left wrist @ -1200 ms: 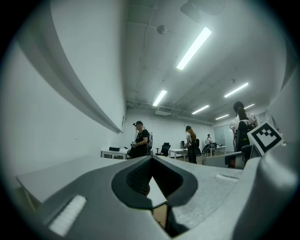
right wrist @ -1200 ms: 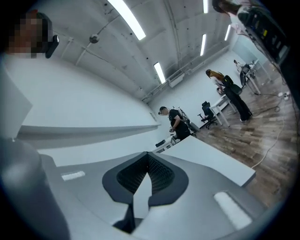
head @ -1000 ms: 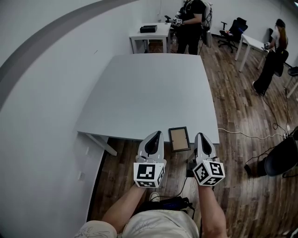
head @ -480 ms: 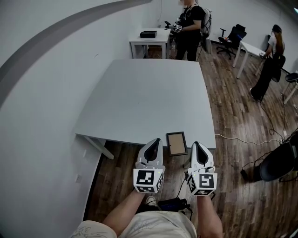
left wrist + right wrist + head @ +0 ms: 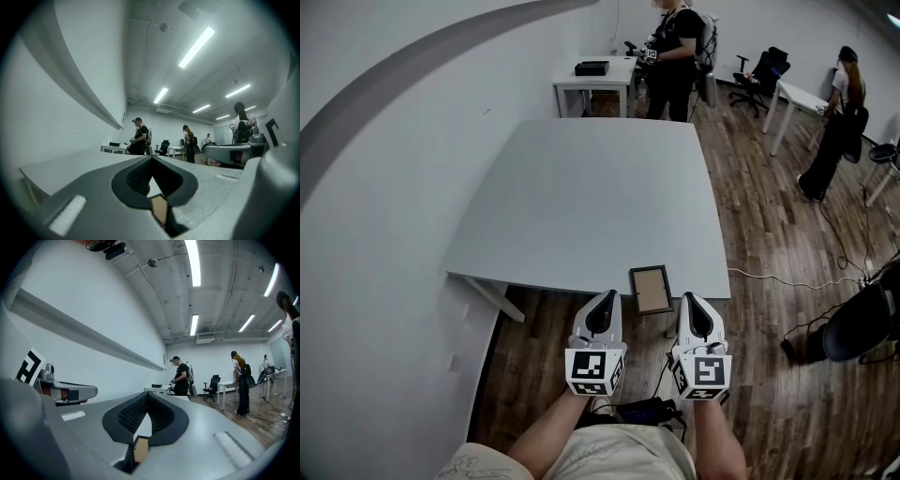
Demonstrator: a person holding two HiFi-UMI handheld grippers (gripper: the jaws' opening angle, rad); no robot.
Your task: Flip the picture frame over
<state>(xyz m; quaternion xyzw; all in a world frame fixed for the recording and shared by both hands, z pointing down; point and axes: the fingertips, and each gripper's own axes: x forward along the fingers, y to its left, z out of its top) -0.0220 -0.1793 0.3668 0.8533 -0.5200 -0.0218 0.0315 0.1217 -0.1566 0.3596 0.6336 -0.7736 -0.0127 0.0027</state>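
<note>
Jaws clenched tip to tip on both sides, nothing in either. My left gripper point(image 5: 605, 298) and right gripper point(image 5: 691, 300) hang level, just short of the near edge of the pale grey rectangular table point(image 5: 581, 187). Between them, a little beyond the tips, lies the small dark-rimmed rectangular picture frame point(image 5: 651, 289), flat at that near edge.

Here's the worry: its near end looks to reach the lip, maybe a touch past it. A bump from shut jaws could slide it off onto the brown wooden floor point(image 5: 769, 234). It also lies flush on a smooth top, so a one-sided pinch on the thin rim could make it pivot or skate away.

Its tan panel faces the ceiling. Whether that is the backing board or the picture side I can't tell, so this fits a frame waiting to be turned or one already turned. Its long axis runs away from me toward the far edge, leaning slightly left, with a short end nearest me.
</note>
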